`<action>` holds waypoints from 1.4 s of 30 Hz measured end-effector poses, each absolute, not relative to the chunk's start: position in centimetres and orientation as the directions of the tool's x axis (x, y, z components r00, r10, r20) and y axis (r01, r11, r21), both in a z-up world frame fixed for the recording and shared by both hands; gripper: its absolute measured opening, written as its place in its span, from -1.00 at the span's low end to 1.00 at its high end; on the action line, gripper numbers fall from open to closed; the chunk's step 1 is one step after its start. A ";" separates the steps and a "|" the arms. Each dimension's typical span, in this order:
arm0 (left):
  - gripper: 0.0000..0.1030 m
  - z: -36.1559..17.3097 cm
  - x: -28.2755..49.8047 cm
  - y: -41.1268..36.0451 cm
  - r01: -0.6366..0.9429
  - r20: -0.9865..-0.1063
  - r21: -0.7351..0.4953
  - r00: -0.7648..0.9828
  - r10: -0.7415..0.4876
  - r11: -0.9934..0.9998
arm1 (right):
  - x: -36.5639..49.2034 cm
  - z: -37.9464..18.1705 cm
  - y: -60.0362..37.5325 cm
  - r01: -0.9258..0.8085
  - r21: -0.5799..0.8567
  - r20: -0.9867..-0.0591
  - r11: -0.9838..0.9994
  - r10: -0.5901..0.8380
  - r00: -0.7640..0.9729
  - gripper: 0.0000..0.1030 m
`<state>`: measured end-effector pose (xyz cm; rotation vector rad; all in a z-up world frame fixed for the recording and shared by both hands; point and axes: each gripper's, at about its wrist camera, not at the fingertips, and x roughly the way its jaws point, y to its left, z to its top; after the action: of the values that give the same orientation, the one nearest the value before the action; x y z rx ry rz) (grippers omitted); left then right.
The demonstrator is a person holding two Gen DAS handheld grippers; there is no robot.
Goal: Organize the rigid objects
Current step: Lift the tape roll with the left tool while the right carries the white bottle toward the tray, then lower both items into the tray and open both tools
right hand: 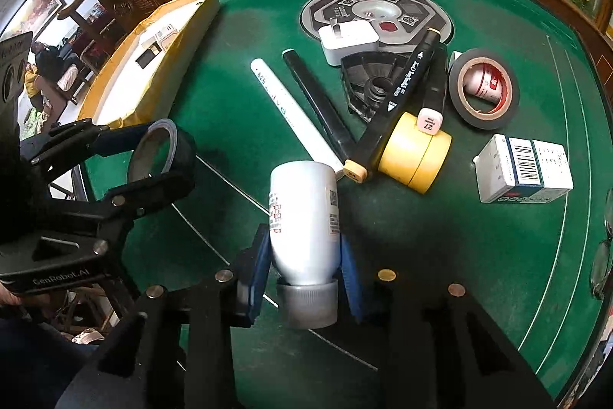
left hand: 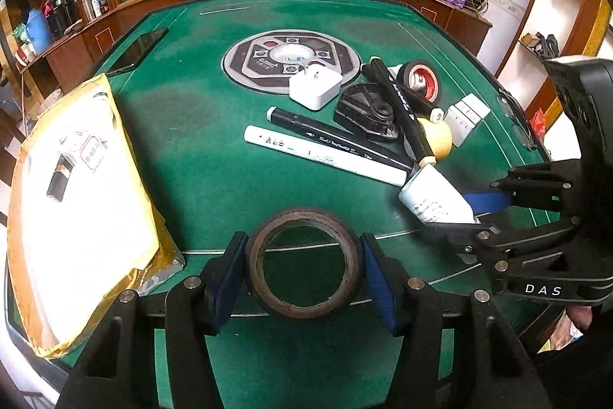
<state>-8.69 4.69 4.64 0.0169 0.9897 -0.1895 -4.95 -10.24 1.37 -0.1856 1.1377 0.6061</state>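
Left wrist view: left gripper (left hand: pixel 304 271) clamps a dark tape roll (left hand: pixel 304 261) between its 2 pads, clear of the green table (left hand: pixel 199 156). To its right, the right gripper (right hand: pixel 306 265) grasps a white bottle (right hand: pixel 304 221); its rounded body could slip sideways.

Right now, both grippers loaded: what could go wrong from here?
1. The left gripper grips the tape roll by its curved outer rim only; the roll could twist or slip out.
2. The right gripper pinches the white bottle near its cap, with the body sticking out ahead; it may pivot.
3. The two grippers are close together, so they could collide on the way to the yellow box.
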 end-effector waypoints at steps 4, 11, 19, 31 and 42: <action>0.20 5.1 -8.7 5.2 0.156 -0.820 -0.083 0.550 -0.157 0.984 | -5.1 1.4 -10.2 -0.538 0.158 -0.890 0.828 0.355 0.284 -0.35; 0.20 6.8 -9.2 6.4 0.132 -0.784 -0.101 0.599 -0.161 0.986 | -5.3 1.7 -9.8 -0.546 0.154 -0.885 0.824 0.361 0.294 -0.35; 0.20 9.2 -9.5 10.5 0.030 -0.740 -0.135 0.662 -0.121 0.990 | -5.1 2.7 -8.5 -0.570 0.148 -0.876 0.808 0.375 0.305 -0.35; 0.20 9.6 -10.0 19.9 -0.168 -0.745 -0.170 0.667 -0.015 0.971 | -3.6 6.7 -3.0 -0.635 0.156 -0.842 0.756 0.438 0.315 -0.35; 0.21 6.9 -8.8 25.6 -0.247 -0.805 -0.139 0.592 0.036 0.959 | -2.3 8.3 8.0 -0.702 0.238 -0.840 0.671 0.505 0.198 -0.35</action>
<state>-8.83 25.65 6.86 -0.2471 0.9255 0.1670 -2.35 7.95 8.35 -0.2150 1.0778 0.8532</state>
